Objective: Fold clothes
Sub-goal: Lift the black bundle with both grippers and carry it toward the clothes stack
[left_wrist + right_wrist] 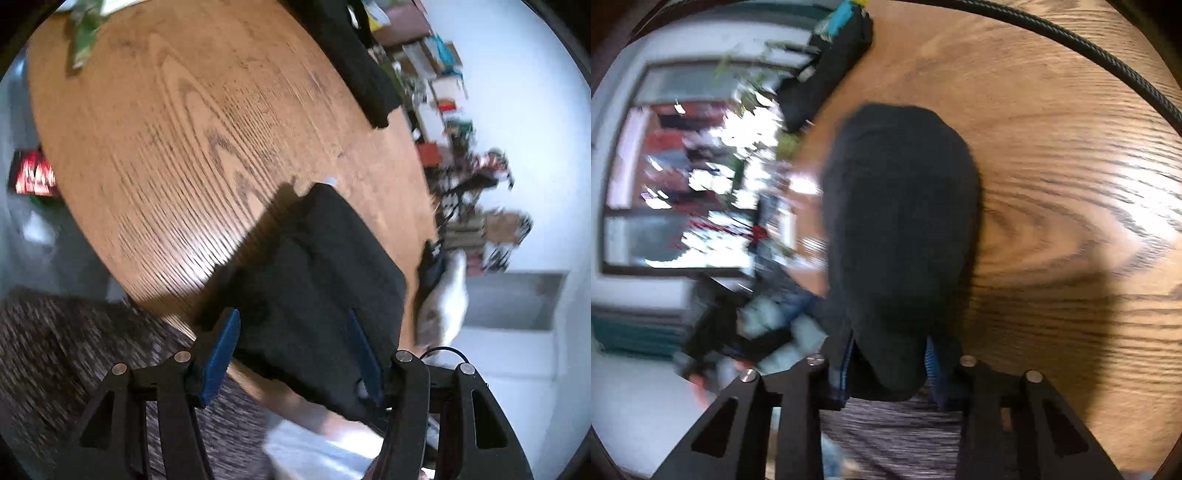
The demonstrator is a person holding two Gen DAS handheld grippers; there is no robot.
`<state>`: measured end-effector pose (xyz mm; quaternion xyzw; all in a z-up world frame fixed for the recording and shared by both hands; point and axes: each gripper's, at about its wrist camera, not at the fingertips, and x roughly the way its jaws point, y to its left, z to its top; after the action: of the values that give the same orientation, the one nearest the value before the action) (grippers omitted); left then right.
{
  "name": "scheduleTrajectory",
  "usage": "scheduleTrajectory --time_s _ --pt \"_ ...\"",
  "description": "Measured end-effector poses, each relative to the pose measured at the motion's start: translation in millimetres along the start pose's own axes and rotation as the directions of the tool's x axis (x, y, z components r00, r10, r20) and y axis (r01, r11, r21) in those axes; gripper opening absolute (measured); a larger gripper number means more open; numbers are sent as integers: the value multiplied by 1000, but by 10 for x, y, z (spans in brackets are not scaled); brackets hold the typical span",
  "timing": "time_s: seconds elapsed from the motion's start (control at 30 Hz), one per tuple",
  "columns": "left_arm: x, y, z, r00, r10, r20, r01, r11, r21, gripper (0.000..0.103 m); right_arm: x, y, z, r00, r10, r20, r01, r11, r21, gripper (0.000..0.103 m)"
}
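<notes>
The black garment (325,280) lies bunched at the wooden table's (184,129) near edge; my right gripper (890,360) pinches its end, my left gripper (295,350) gapes around it. Next: close, then fold.

Black garment (317,280) folded into thick, roughly rectangular bundle, lying at near edge of wooden table (177,122), one corner overhanging; small white tag at far corner; layered folds visible along top; right wrist view: same dark cloth (901,221) bunched into rounded mass, near end narrowing; second black garment (351,55) lying flat at far table edge
</notes>
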<state>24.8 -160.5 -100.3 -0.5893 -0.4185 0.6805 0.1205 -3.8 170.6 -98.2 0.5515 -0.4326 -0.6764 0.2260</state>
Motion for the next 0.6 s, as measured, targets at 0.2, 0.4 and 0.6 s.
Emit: scheduleTrajectory --time_s 0.2,0.4,0.6 --pt "-165 159 -372 966 -239 97 258 907 -332 69 -54 524 205 995 61 83 -56 996 -62 34" --pt "-36 164 -673 934 -273 231 354 796 -491 77 45 637 278 990 104 97 -100 994 -36 34" --pt "294 118 -722 910 -316 269 415 681 -603 77 -131 503 227 983 139 120 -140 990 -3 34"
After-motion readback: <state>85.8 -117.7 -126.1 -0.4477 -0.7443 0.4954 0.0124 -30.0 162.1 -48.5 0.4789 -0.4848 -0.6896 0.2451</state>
